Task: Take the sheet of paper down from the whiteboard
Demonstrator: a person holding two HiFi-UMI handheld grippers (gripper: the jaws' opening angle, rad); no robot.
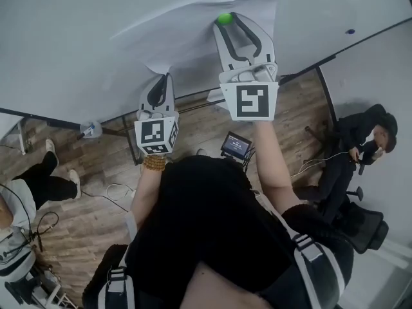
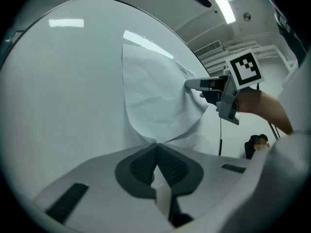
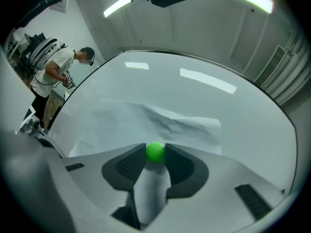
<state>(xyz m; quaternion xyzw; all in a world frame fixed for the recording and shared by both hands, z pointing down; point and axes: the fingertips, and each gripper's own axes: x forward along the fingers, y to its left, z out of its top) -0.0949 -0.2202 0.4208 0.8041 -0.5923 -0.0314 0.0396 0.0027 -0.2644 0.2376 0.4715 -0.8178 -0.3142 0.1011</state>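
Observation:
A crumpled white sheet of paper (image 1: 193, 28) lies against the whiteboard (image 1: 77, 44), its lower corner curled away from the board. A small green magnet (image 1: 224, 18) sits on the sheet's right part. My right gripper (image 1: 226, 19) is at the board with its pads on both sides of that magnet (image 3: 155, 151), touching it. My left gripper (image 1: 168, 76) is lower and to the left, shut on the paper's bottom corner (image 2: 156, 144). The left gripper view shows the sheet (image 2: 155, 101) bulging off the board, with the right gripper (image 2: 189, 85) at its far edge.
The whiteboard's stand and wheels (image 1: 90, 131) rest on a wooden floor. A small screen device (image 1: 236, 145) lies by my feet. One person sits at the right (image 1: 360, 140) and another at the left (image 1: 32, 185). A third person stands beyond the board's left edge (image 3: 53, 72).

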